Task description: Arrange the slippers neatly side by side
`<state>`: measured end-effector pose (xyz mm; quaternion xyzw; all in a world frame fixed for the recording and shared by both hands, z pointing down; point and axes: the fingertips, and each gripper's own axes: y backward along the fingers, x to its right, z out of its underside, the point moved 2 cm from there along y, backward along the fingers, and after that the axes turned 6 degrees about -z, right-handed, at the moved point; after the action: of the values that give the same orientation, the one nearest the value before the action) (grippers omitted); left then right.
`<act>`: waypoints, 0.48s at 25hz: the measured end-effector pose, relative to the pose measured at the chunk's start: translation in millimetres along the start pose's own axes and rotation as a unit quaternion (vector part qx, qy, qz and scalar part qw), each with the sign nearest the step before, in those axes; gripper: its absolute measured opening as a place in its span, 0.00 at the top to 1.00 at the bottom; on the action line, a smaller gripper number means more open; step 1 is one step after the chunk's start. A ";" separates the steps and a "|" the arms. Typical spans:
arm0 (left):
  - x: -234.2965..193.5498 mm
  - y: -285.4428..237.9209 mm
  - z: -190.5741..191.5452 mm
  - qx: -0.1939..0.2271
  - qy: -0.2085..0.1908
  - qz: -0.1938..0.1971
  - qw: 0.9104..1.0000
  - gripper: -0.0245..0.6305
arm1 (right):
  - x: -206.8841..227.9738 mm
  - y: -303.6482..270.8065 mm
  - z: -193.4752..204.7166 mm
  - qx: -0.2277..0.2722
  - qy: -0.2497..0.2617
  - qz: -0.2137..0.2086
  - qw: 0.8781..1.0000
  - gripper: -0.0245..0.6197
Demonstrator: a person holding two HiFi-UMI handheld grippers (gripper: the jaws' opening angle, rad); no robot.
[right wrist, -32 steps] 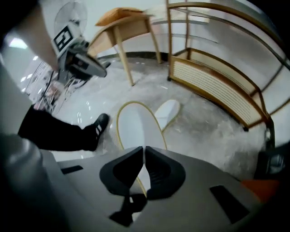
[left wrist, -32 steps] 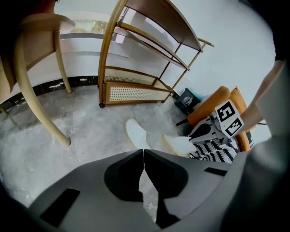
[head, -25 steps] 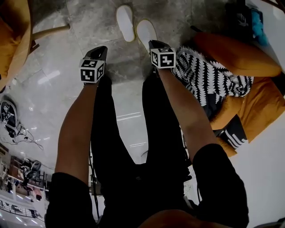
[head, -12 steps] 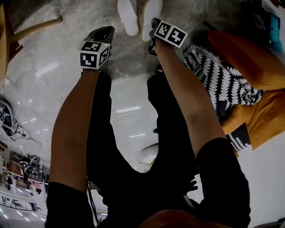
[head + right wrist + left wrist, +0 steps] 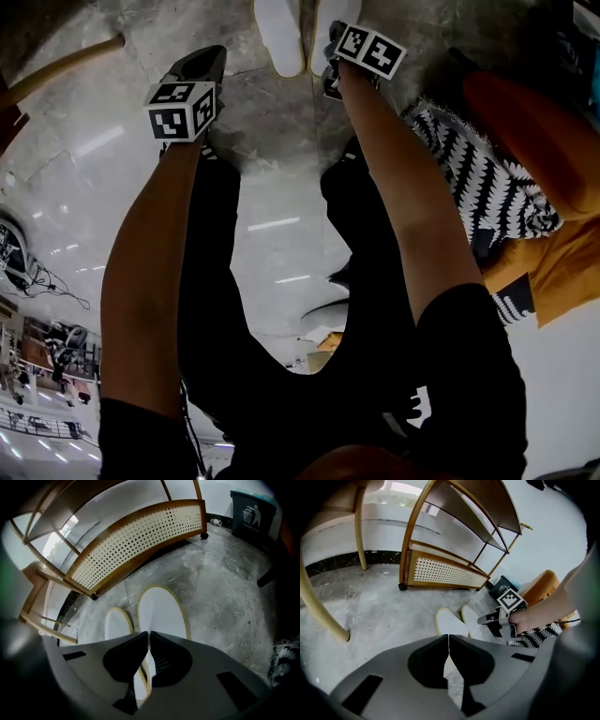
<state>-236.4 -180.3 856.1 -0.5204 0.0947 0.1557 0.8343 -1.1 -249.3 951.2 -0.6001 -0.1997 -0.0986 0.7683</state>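
Two white slippers with pale yellow edges lie side by side on the grey stone floor, the left slipper (image 5: 278, 33) (image 5: 450, 623) (image 5: 117, 623) and the right slipper (image 5: 321, 23) (image 5: 472, 617) (image 5: 161, 609). My right gripper (image 5: 332, 45) (image 5: 149, 634) (image 5: 494, 619) hangs over the near end of the right slipper, its jaws shut and nothing gripped that I can see. My left gripper (image 5: 216, 56) (image 5: 448, 637) is shut and empty, to the left of the pair and short of it.
Beyond the slippers stands a wooden shelf with a cane panel (image 5: 445, 571) (image 5: 140, 541). A dark bin (image 5: 253, 513) is at the far right. An orange cushion (image 5: 534, 122) and black-and-white fabric (image 5: 487, 169) lie to the right, and a wooden leg (image 5: 61, 66) to the left.
Both grippers have come down and forward toward the slippers. The right one has rolled and now covers the near end of the right slipper.
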 end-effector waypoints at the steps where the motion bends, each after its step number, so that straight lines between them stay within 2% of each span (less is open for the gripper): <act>1: 0.0 -0.5 2.7 0.000 0.007 0.000 1.000 0.93 | -0.7 -3.2 -1.6 -0.001 0.003 0.001 1.000 0.90; 8: 4.7 -1.5 26.1 -0.019 0.014 0.005 1.000 0.93 | -16.3 -15.5 0.7 -0.028 0.055 -0.003 0.998 0.90; 12: 6.0 0.8 32.4 -0.025 0.017 0.007 1.000 0.93 | -19.9 -14.3 4.4 -0.032 0.059 -0.007 0.998 0.90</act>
<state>-231.1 -149.8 867.8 -0.5434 0.1083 0.1546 0.8180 -25.5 -250.6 956.3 -0.6160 -0.1548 -0.1456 0.7585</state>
